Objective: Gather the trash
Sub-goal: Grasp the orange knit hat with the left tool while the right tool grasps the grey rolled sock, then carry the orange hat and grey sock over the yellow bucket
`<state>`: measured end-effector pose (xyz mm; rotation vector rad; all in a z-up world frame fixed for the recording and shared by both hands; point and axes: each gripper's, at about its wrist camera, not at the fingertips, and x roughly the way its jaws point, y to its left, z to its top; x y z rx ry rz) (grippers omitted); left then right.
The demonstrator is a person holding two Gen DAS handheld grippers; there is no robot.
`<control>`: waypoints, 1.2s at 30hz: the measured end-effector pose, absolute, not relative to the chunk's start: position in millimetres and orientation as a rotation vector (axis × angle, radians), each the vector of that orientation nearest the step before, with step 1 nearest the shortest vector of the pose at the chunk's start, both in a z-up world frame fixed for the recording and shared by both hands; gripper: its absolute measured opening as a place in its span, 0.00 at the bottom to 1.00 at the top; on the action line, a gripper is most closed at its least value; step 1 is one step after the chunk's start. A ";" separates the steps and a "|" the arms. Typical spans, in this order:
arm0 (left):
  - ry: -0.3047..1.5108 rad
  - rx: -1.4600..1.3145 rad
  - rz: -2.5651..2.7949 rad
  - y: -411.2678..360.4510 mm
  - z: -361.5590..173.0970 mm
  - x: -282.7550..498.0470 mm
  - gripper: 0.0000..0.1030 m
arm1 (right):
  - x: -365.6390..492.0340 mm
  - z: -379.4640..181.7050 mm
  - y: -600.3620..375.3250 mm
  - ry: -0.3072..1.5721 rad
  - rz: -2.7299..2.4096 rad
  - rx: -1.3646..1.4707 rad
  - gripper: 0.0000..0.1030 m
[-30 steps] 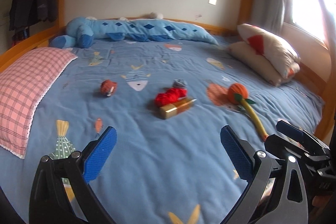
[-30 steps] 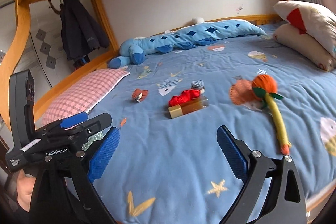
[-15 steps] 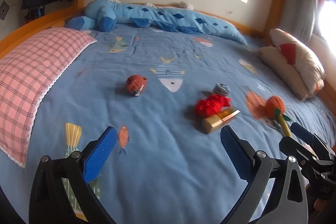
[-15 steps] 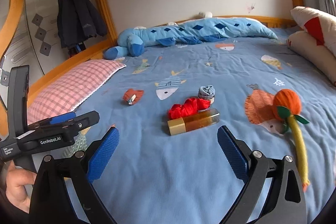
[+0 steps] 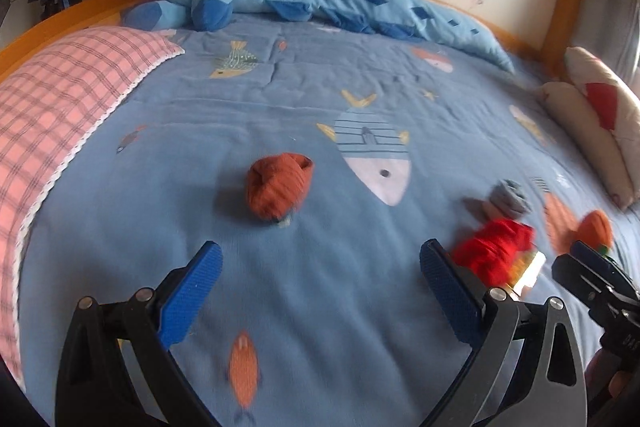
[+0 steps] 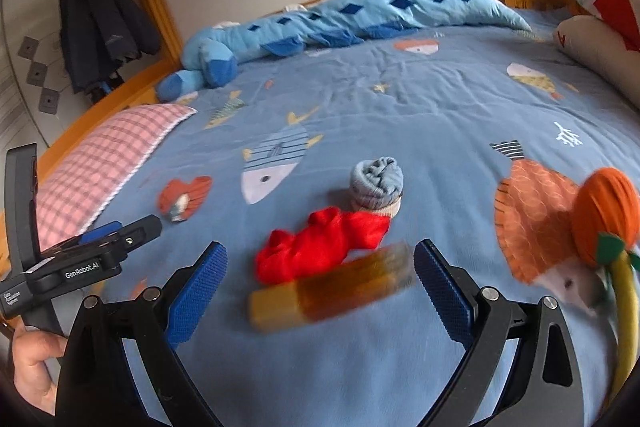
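On the blue fish-print bed cover (image 5: pixel 304 307), several small things scattered. Near the middle, a rust-orange balled sock (image 5: pixel 278 187), lying alone, well apart from the rest. Ahead of the left tool (image 5: pixel 320 291), both blue pads spread wide, nothing between them, poised above the cover just short of that sock. Further to the right, a grey rolled sock (image 6: pixel 377 183) standing on end, touching a crumpled red cloth (image 6: pixel 320 249) just in front of it. Against the near edge of the red cloth, an amber bottle with a gold cap (image 6: pixel 328 291), lying on its side, blurred, cap end to the left. Almost framed by the right tool (image 6: pixel 320 291), likewise spread wide and gripping nothing, pads not touching the bottle. At far right, an orange plush ball on a yellow stalk (image 6: pixel 606 219) with green leaves, resting over an orange fish print. Along the far side of the bed, a long light-blue plush toy (image 6: pixel 340 23); at left, a pink checked pillow (image 5: pixel 52 99); at right, cream cushions (image 6: pixel 592 43) with red patches. In the right wrist view, a hand (image 6: pixel 34 367) at lower left gripping the left tool's black handle. Dark coats (image 6: pixel 100 23) hanging beyond the wooden bed frame.
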<state>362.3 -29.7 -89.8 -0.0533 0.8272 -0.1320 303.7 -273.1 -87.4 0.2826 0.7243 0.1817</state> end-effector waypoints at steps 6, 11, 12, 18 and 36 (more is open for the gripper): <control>0.856 -0.063 -0.105 -22.0 -108.5 411.0 0.96 | 352.4 -101.4 -284.5 0.758 0.120 0.262 0.89; 0.889 -0.113 -0.112 -12.8 -126.0 438.4 0.95 | 385.8 -123.0 -295.8 0.836 0.077 0.293 0.88; 0.892 -0.119 -0.114 -12.1 -128.4 440.5 0.91 | 390.6 -126.7 -297.7 0.851 0.075 0.303 0.88; 0.906 -0.137 -0.112 -8.6 -135.1 450.8 0.51 | 401.2 -129.7 -300.9 0.885 0.073 0.316 0.66; 0.795 -0.135 -0.381 -54.3 -70.6 360.2 0.33 | 322.9 -60.8 -284.1 0.706 0.206 0.282 0.35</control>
